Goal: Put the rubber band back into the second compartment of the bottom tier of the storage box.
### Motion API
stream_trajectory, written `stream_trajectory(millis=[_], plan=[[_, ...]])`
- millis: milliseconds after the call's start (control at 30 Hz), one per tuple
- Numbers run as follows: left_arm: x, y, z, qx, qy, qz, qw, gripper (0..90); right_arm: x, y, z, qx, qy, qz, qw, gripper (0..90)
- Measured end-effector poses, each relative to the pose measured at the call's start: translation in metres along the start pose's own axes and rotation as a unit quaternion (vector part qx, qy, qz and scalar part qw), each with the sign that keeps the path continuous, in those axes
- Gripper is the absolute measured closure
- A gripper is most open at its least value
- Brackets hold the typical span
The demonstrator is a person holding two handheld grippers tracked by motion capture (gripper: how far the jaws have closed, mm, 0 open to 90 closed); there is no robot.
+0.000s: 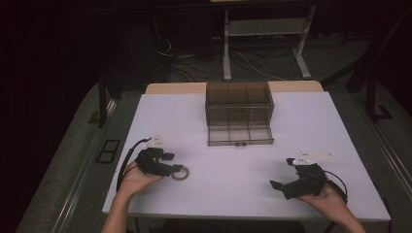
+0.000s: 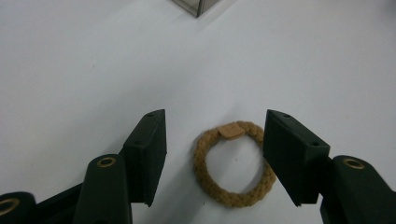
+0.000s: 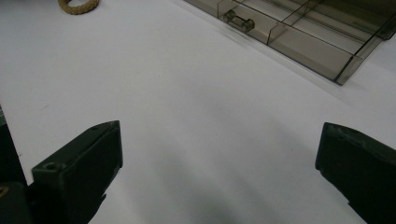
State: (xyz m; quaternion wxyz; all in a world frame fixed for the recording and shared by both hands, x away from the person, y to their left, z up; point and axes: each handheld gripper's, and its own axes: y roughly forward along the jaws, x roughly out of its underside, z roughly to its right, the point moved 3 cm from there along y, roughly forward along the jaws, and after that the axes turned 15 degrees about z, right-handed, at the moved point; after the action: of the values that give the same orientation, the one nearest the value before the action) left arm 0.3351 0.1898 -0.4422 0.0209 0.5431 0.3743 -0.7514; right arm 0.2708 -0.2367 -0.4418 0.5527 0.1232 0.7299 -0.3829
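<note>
Lying flat between the left gripper (image 2: 215, 158) jaws: a braided tan ring (image 2: 235, 163).

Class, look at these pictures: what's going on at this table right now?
A person works at a white table with a tool in each hand. The left tool straddles a tan braided hair tie lying flat, jaws apart and not yet pinching it. The right tool rests open over bare table. A smoky plastic drawer box stands behind, its bottom drawer pulled out.
</note>
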Motion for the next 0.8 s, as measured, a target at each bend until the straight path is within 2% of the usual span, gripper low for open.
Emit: stream_trajectory(millis=[233, 600, 800], plan=[[0.005, 0.003, 0.0, -0.002, 0.002, -0.014, 0.9999, 44.0, 0.0, 0.001, -0.001, -0.001, -0.001, 0.0, 1.0, 0.1], [0.011, 0.013, 0.002, -0.002, 0.024, -0.051, 0.9984, 53.2, 0.001, 0.001, -0.001, -0.003, -0.003, -0.002, 1.0, 0.1], [0.011, 0.013, 0.001, -0.008, 0.022, -0.052, 0.9984, 61.8, 0.001, 0.001, -0.001, -0.003, -0.003, -0.002, 1.0, 0.1]])
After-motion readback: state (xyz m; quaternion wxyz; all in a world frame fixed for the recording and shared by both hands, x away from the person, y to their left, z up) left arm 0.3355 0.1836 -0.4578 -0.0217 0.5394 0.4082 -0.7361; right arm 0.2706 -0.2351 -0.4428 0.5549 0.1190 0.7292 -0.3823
